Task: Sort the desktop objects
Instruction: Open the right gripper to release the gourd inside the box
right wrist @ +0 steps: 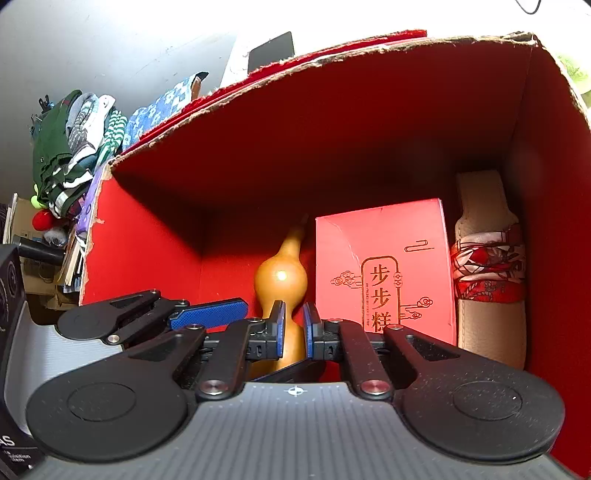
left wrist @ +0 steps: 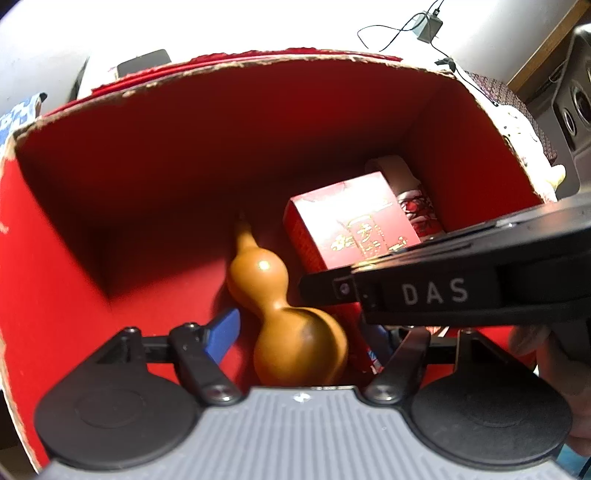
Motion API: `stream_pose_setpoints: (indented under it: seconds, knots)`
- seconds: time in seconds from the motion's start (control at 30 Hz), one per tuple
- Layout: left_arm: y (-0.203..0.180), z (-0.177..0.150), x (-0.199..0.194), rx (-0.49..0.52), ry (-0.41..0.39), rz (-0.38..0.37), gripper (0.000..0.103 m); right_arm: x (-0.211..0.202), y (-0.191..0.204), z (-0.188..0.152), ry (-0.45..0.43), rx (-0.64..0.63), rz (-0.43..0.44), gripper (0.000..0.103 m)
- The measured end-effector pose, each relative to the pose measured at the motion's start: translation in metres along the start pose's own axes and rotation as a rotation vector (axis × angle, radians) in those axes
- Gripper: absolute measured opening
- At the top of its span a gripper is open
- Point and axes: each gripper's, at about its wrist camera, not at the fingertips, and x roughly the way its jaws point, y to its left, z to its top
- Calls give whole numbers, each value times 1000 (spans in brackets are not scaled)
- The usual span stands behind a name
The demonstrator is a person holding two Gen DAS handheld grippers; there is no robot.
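A tan gourd (left wrist: 295,332) (right wrist: 280,277) lies on the floor of an open red cardboard box (left wrist: 184,147) (right wrist: 295,147). To its right lie a small red carton (left wrist: 351,221) (right wrist: 388,266) with gold characters and a cream bottle (left wrist: 413,199) (right wrist: 487,258) with a red patterned band. My left gripper (left wrist: 301,332) is open and straddles the gourd's big bulb. A strip of red floor shows between its blue left pad (left wrist: 221,332) and the gourd, and its right finger is mostly hidden. My right gripper (right wrist: 294,328) is shut, its tips beside the gourd's waist.
The box walls rise all around, with a torn rim (left wrist: 258,66). Outside the box are a pile of clothes (right wrist: 74,147), a dark phone (right wrist: 271,51), and a charger with cable (left wrist: 428,22). A hand (left wrist: 546,354) holds the right gripper's black body (left wrist: 443,291), which crosses over the left one.
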Motion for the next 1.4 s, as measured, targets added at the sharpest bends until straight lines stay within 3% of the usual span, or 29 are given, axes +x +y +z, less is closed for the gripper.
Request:
stream_pose_setpoints:
  seconds: [0.23,1.17,1.23,1.4]
  knots:
    - [-4,1,2,12,6,-5,72,1,-5,-1,-26,51,24,9]
    - [-12,1,2,69,-16,81,78,-10,-8,-6,-123,52,13,9]
    - [-13,1,2,70,-14,83,78,-11,-7,-7,-139,53,2,14]
    - [-12,2,3,74,-14,80,77,-12,-7,-6,-155,46,-3,15]
